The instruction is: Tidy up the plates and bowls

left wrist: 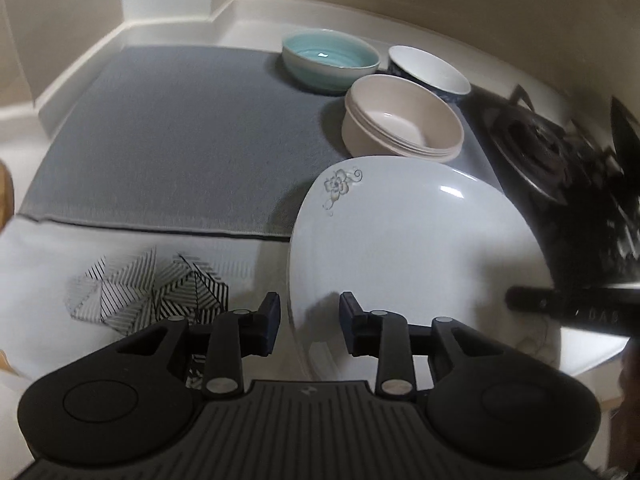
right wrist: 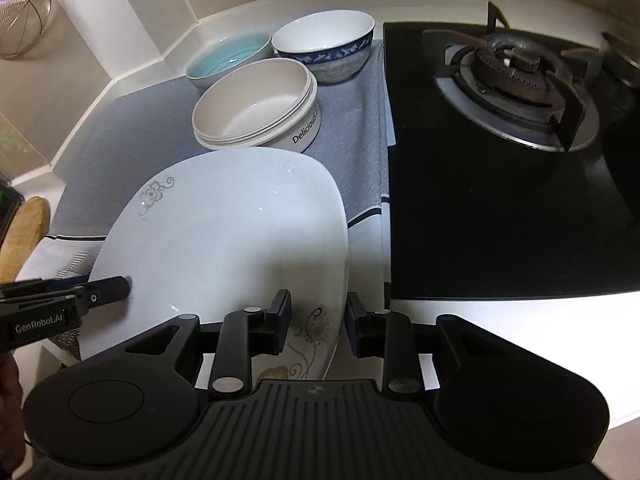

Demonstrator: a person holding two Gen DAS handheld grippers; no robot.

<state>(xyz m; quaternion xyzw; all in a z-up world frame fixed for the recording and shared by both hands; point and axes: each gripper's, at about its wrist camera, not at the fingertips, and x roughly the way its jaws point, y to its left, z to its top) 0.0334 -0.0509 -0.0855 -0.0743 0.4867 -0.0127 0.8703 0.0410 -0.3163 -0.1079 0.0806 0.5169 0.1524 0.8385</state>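
Observation:
A white square plate [left wrist: 400, 248] [right wrist: 224, 232] with a grey flower print lies over the front right corner of the grey mat [left wrist: 180, 140]. My left gripper [left wrist: 310, 312] straddles the plate's left rim, and its pads stand clear of it. My right gripper [right wrist: 318, 310] straddles the right rim the same way, open. Whether the plate rests on the counter I cannot tell. Behind it stand a beige bowl stack [left wrist: 400, 124] [right wrist: 256, 108], a teal bowl [left wrist: 330, 60] [right wrist: 230, 58] and a blue-patterned bowl [left wrist: 428, 72] [right wrist: 324, 46].
A black glass hob with a gas burner [right wrist: 512, 68] fills the right side. A white cloth with a striped geometric print [left wrist: 160, 288] lies in front of the mat. A wooden board [right wrist: 24, 232] leans at the left, and a wire strainer [right wrist: 20, 16] hangs at the upper left.

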